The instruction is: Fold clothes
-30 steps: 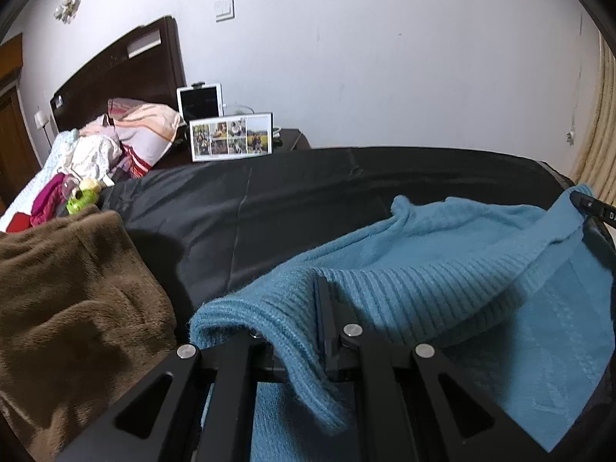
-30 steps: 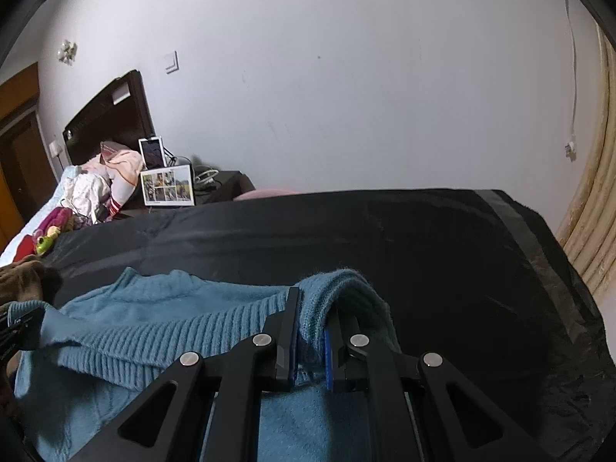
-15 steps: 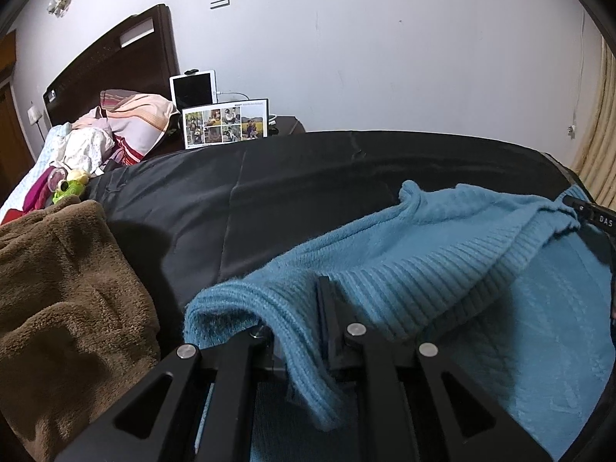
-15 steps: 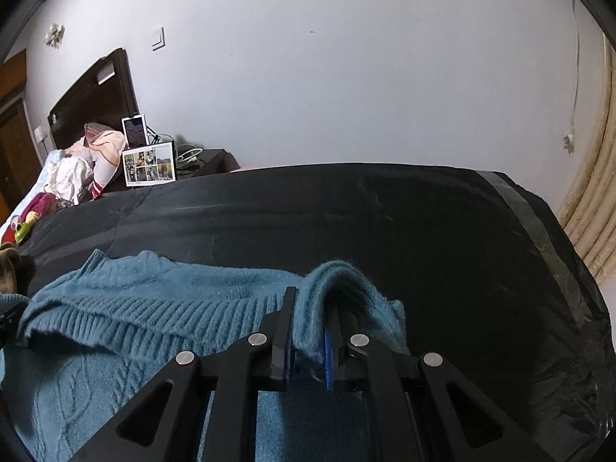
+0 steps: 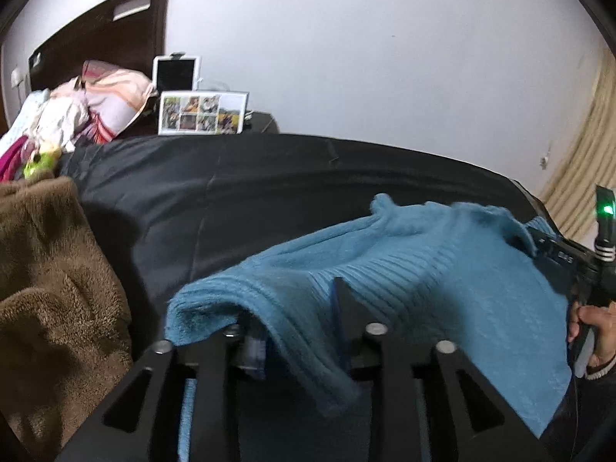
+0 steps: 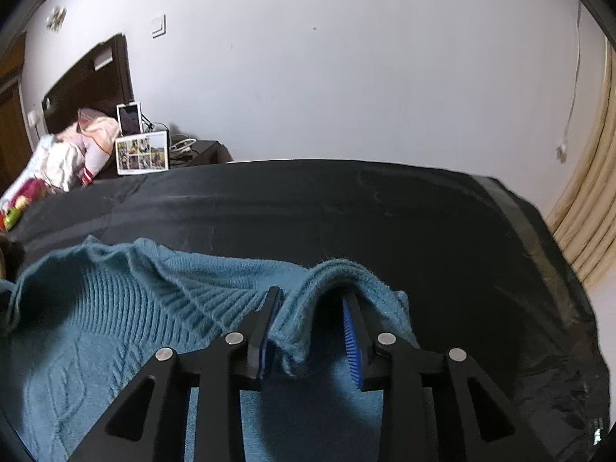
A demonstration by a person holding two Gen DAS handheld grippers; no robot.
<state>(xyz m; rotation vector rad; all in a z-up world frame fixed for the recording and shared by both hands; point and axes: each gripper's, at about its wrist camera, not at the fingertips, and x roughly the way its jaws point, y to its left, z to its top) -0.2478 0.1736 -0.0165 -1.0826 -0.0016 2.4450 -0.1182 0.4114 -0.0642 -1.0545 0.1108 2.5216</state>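
Observation:
A blue knitted sweater [image 5: 442, 269] lies spread on the black bed cover [image 5: 231, 200], its ribbed hem folded over on top. My left gripper [image 5: 292, 308] is at the hem's left end with its jaws opening; the knit drapes loosely over the left finger and hangs between the two, no longer pinched. At the hem's right end, my right gripper [image 6: 312, 300] also has its jaws opening, and a raised fold of the sweater [image 6: 115, 308] stands between the blue pads, clear of the right one. The right gripper [image 5: 558, 254] and a hand [image 5: 593, 331] show at the left wrist view's right edge.
A brown fleece blanket [image 5: 50, 308] lies bunched to the left of the sweater. Behind the cover stand a photo frame [image 5: 202, 113], a tablet [image 5: 177, 73] and a pile of pillows and clothes [image 5: 96, 100]. A beige curtain [image 6: 589, 211] hangs beyond the cover's right edge.
Both grippers were shut on the folded hem and have now spread their jaws, letting the knit go slack. The hem has come down lower onto the sweater's body.

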